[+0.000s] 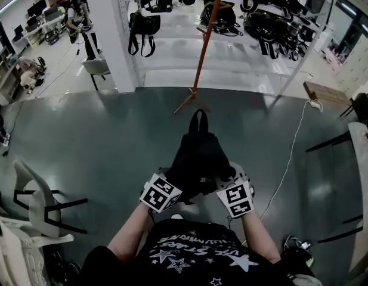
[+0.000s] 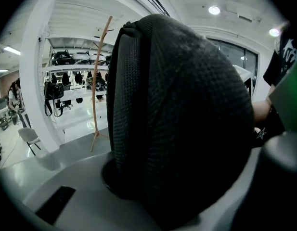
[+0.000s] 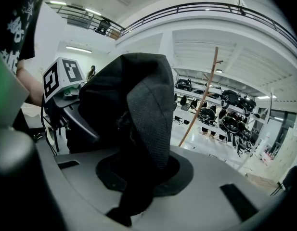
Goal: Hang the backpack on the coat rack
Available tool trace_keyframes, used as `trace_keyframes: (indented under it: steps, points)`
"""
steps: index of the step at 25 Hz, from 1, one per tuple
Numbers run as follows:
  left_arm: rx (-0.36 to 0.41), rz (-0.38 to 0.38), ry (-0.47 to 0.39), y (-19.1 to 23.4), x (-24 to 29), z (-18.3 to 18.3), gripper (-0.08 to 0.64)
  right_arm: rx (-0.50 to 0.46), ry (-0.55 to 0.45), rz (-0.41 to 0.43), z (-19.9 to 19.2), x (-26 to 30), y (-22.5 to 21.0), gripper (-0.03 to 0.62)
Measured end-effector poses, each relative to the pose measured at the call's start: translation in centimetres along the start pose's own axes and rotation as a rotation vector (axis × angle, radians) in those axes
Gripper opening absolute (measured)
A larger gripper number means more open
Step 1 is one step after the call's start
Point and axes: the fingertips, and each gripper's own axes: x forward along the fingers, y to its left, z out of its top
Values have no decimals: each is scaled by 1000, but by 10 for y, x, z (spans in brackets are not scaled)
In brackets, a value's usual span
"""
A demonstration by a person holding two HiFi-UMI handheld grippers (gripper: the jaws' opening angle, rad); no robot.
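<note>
In the head view a black backpack (image 1: pixel 198 157) hangs in front of me, its top loop pointing away toward the wooden coat rack (image 1: pixel 201 49). My left gripper (image 1: pixel 173 182) grips its left side and my right gripper (image 1: pixel 227 182) its right; both fingertips are hidden under the fabric. In the left gripper view the backpack's mesh shoulder strap (image 2: pixel 187 119) fills the frame, clamped in the jaws, with the coat rack (image 2: pixel 96 105) beyond it. The right gripper view shows the other strap (image 3: pixel 143 109) pinched in its jaws, with the coat rack (image 3: pixel 202 100) behind it.
Behind the coat rack stand white shelves (image 1: pixel 231 22) with several black bags, with a white pillar (image 1: pixel 115 34) to their left. White chairs (image 1: pixel 40 207) stand at my left. A white cable (image 1: pixel 291 154) runs across the grey floor toward a low wooden box (image 1: pixel 321 91).
</note>
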Motion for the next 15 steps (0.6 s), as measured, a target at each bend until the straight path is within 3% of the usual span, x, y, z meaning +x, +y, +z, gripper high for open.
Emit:
trace_keyframes:
  steps: [8,15]
  points:
    - [47,23,-1,69,-17,3,91,9,-16,7,34,57,13,75]
    - [18,50,6,108,-12,7,91,-18,-22,41,50,99,7,75]
